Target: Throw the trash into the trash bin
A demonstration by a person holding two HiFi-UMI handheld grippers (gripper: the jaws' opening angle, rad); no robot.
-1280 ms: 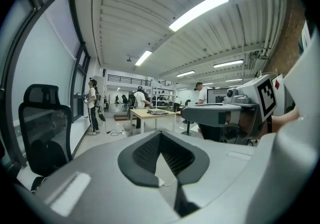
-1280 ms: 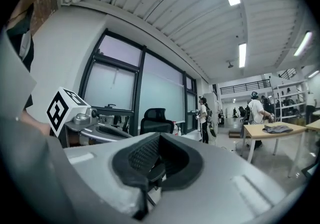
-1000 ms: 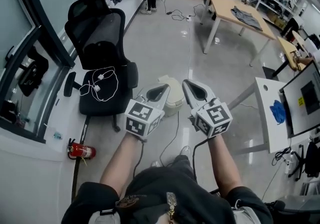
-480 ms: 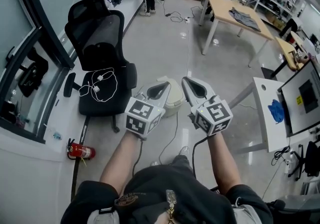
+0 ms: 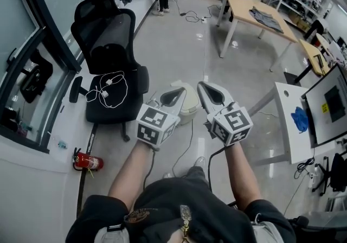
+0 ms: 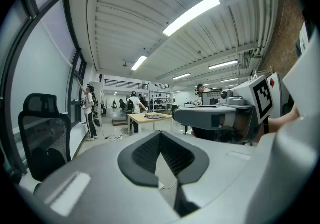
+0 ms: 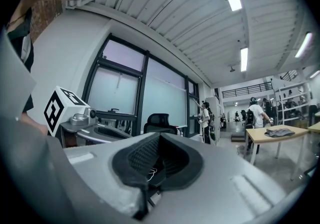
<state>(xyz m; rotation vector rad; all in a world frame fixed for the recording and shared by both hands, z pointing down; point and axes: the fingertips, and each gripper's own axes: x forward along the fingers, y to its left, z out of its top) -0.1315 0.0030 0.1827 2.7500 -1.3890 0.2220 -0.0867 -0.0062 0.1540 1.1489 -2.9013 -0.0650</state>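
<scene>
2 closed, empty tongs, left tongs (image 5: pixel 180 93) and right tongs (image 5: pixel 203 89), hover near a white trash bin (image 5: pixel 188 109), probably light plastic; no trash shows to grip.

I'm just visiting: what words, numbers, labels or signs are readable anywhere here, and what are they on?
No text can be read in any view.
Left marker cube and right marker cube: black-and-white square patterns only, no letters.
Fire extinguisher: label too small to read.
Yellow sticker on the monitor: too small to read.
</scene>
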